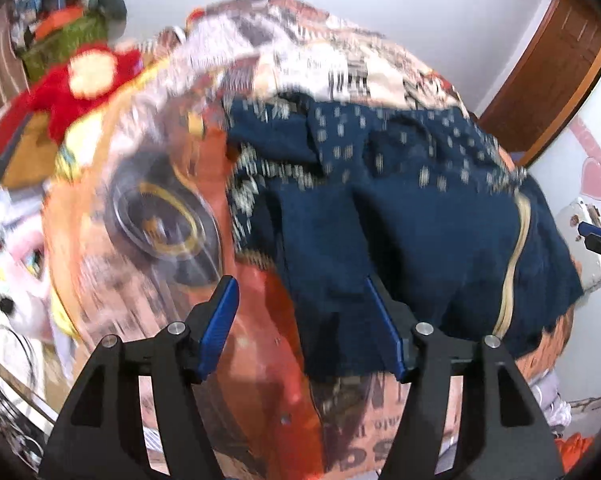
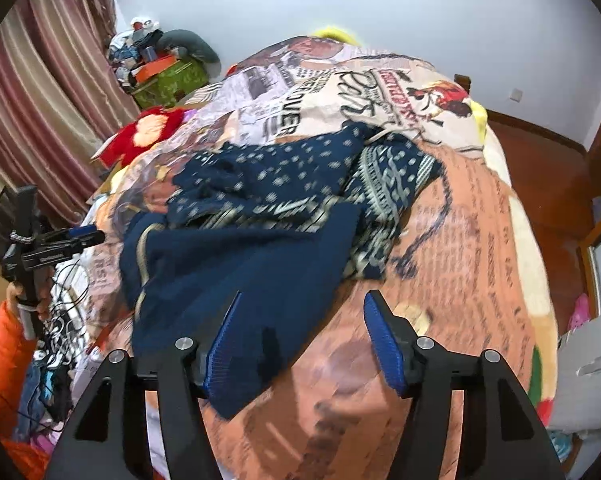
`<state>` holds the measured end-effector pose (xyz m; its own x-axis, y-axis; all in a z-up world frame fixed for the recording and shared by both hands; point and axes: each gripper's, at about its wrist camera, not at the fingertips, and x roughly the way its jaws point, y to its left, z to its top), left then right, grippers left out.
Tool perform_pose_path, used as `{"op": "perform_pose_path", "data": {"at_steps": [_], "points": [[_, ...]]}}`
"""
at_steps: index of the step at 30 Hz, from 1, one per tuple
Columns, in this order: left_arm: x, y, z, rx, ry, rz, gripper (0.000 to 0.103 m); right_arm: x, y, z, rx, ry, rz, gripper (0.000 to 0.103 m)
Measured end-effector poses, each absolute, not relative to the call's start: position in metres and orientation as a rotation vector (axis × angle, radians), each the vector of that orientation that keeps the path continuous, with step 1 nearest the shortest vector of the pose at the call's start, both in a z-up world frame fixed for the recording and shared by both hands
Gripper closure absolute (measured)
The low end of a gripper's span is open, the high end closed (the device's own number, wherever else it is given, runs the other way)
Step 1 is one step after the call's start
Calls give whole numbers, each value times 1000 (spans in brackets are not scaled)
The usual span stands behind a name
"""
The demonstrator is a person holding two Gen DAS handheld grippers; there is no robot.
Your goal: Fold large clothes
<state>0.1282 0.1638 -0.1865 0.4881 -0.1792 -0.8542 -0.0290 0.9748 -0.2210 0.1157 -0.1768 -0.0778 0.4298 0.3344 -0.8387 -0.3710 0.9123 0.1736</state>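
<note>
A large navy garment (image 1: 400, 216) with small white marks and a cream trim lies crumpled on the bed; it also shows in the right wrist view (image 2: 260, 232). My left gripper (image 1: 300, 320) is open, just above the garment's near edge, with its right finger over the cloth. My right gripper (image 2: 300, 336) is open above the garment's near corner, and its left finger is over the cloth. The left gripper shows at the left of the right wrist view (image 2: 88, 234), and the right gripper's tip at the right edge of the left wrist view (image 1: 598, 236).
The bed carries an orange printed cover (image 2: 440, 260). A red soft toy (image 2: 144, 132) and a green box (image 2: 168, 80) piled with things stand at the far left. Striped curtains (image 2: 40, 100) hang left. Wire hangers (image 2: 68, 308) and clutter lie by the left bedside. A wooden door (image 1: 548, 80) stands right.
</note>
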Motion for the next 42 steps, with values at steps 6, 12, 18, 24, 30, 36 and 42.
{"op": "perform_pose_path", "data": {"at_steps": [6, 12, 18, 24, 30, 36, 42], "points": [[124, 148, -244, -317, 1185, -153, 40, 90, -162, -104, -37, 1113, 472, 43], [134, 137, -275, -394, 1226, -178, 39, 85, -151, -126, -26, 1150, 482, 43], [147, 133, -275, -457, 1217, -251, 63, 92, -144, -127, -2, 1123, 503, 52], [148, 116, -260, -327, 1189, -222, 96, 96, -137, -128, -18, 1108, 525, 81], [142, 117, -223, -273, 1105, -207, 97, 95, -138, -121, -14, 1058, 529, 92], [136, 130, -158, -235, 946, -194, 98, 96, -145, -97, 18, 990, 547, 93], [155, 132, -108, -234, 835, -193, 99, 111, -149, -58, 22, 880, 554, 93]]}}
